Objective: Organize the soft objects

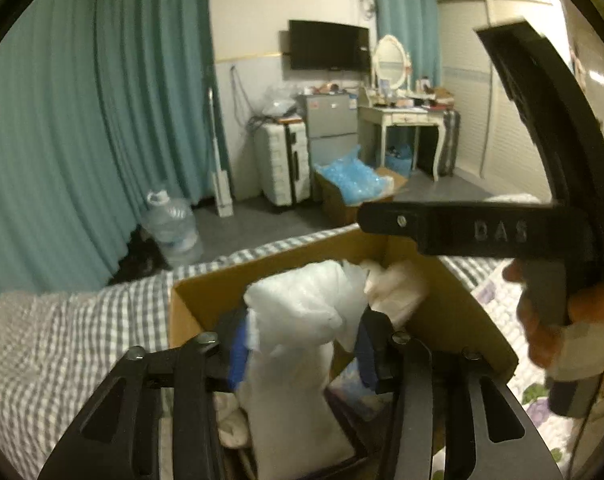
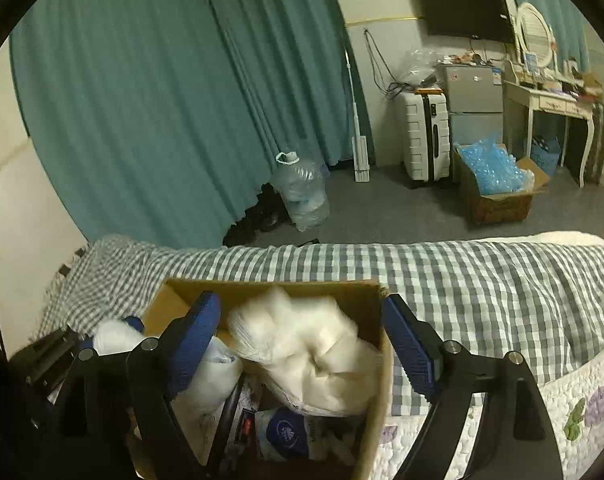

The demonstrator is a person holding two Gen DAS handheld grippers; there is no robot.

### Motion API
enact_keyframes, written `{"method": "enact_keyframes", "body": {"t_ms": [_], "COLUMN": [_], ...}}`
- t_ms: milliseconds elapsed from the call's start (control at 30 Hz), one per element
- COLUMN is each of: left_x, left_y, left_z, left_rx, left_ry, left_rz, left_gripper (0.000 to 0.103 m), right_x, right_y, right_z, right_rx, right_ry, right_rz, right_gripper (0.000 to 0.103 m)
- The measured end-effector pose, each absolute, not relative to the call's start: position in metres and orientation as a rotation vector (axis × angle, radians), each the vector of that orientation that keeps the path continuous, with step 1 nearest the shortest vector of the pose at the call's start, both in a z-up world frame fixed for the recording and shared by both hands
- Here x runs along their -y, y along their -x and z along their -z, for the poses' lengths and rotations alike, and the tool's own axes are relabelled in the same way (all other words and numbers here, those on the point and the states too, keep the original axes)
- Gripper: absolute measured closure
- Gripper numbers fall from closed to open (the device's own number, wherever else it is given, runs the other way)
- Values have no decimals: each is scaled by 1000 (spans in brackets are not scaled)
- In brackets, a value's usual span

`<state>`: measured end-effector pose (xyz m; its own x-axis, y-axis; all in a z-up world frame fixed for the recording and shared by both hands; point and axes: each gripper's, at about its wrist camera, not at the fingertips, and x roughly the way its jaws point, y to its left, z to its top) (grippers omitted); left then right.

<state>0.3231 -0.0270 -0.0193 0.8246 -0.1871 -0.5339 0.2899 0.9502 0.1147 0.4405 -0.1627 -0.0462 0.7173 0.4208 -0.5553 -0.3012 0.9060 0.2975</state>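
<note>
A cardboard box [image 1: 206, 300] stands on the checked bed and holds several soft things. My left gripper [image 1: 302, 344] is shut on a white plastic-wrapped soft bundle [image 1: 298, 320] and holds it upright over the box. In the right wrist view my right gripper [image 2: 302, 344] is open over the same box [image 2: 370, 292], its blue pads [image 2: 198, 332] on either side of a cream fluffy bundle [image 2: 302, 348] lying in the box, blurred. The right gripper's body and the hand on it show in the left wrist view [image 1: 502, 228], above the box's right side.
The grey-checked bedsheet [image 2: 482, 280] covers the bed, with a floral quilt [image 2: 574, 392] at the right. Beyond the bed are teal curtains [image 2: 162, 100], a water jug [image 2: 302, 196], a white suitcase [image 2: 426, 136], a box of blue plastic [image 2: 494, 176] and a dressing table [image 2: 550, 100].
</note>
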Motion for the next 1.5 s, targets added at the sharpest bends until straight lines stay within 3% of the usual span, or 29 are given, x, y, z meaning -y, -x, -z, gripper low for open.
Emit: {"method": "enact_keyframes", "body": {"t_ms": [67, 100, 333, 600, 633, 700, 900, 1233, 1500], "left_x": [37, 41, 40, 23, 20, 11, -11, -38, -47], "left_y": [-321, -317, -295, -205, -188, -162, -92, -64, -83], "left_z": [20, 19, -16, -114, -128, -149, -185, -143, -56], "left_rx": [-534, -521, -478, -287, -246, -184, -42, 7, -99], "left_ry": [-230, -241, -190, -145, -143, -134, -93, -73, -82], "left_rz": [237, 222, 193, 168, 154, 133, 68, -42, -94], "left_gripper": [25, 22, 22, 21, 20, 5, 2, 1, 1], "right_x": [170, 173, 202, 222, 222, 221, 204, 173, 157], "right_y": [-439, -436, -388, -291, -273, -237, -152, -91, -119], "right_z": [43, 40, -2, -92, -107, -136, -187, -166, -70], "right_rx": [-659, -651, -598, -463, -427, -350, -180, -68, -151], "right_ry": [-192, -191, -171, -111, -106, -93, 2, 86, 37], "right_rz": [-386, -374, -301, -261, -262, -264, -246, -260, -308], "right_gripper": [20, 20, 18, 10, 9, 4, 1, 1, 1]}}
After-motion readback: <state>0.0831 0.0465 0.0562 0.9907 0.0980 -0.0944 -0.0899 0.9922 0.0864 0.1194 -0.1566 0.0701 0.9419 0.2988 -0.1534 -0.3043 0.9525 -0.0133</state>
